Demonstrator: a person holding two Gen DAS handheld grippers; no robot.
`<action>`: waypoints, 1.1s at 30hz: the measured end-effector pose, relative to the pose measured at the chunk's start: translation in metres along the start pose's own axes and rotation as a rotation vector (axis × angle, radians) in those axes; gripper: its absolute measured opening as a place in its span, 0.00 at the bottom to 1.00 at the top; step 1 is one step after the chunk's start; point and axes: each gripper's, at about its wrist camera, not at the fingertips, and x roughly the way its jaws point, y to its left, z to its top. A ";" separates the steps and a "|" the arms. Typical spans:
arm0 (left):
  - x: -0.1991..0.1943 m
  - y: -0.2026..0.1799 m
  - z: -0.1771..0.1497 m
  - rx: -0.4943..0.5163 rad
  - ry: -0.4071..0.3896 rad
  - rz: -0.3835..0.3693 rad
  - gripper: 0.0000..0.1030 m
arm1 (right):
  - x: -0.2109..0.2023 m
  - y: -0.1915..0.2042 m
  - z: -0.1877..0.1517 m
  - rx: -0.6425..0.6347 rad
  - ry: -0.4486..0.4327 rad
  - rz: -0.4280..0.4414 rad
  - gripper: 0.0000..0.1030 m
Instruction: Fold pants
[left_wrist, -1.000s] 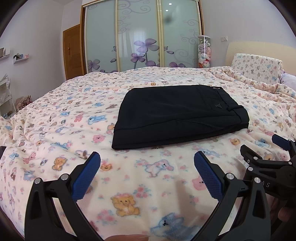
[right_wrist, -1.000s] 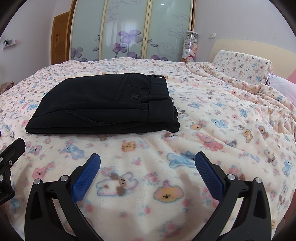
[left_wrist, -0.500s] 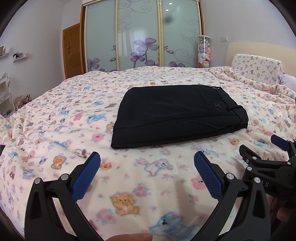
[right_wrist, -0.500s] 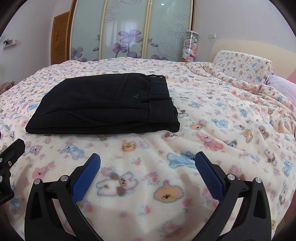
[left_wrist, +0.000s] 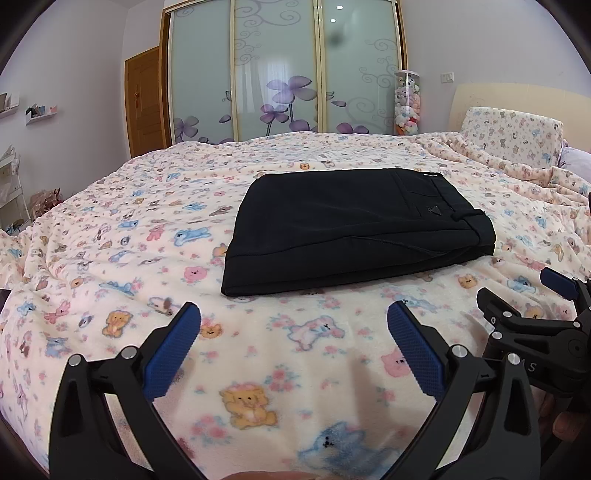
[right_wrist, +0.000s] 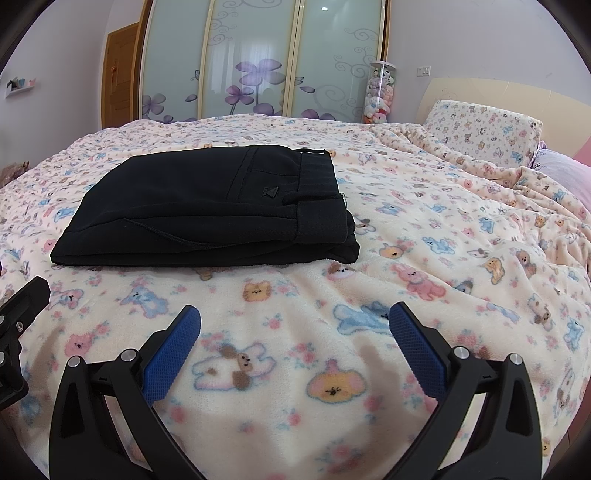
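Black pants lie folded into a flat rectangle on the bed, waistband to the right; in the right wrist view the pants sit left of centre. My left gripper is open above the blanket, short of the pants' near edge, holding nothing. My right gripper is open too, empty, in front of the waistband end. The right gripper shows at the right of the left wrist view, and part of the left gripper's body at the left edge of the right wrist view.
A cream blanket with animal prints covers the bed. A matching pillow and headboard are at the right. Sliding wardrobe doors with purple flowers, a tube of plush toys and a wooden door stand behind.
Both grippers have drawn back slightly from the pants; the pants lie unmoved and both stay open.
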 end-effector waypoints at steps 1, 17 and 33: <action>0.000 0.000 0.000 -0.001 0.000 0.001 0.98 | 0.000 0.000 0.000 0.000 0.000 0.000 0.99; 0.000 0.000 0.000 0.001 0.001 0.000 0.98 | 0.001 0.000 0.000 -0.001 0.002 0.001 0.99; 0.003 0.007 0.000 -0.026 0.002 0.003 0.98 | 0.004 0.002 -0.002 -0.003 0.005 0.003 0.99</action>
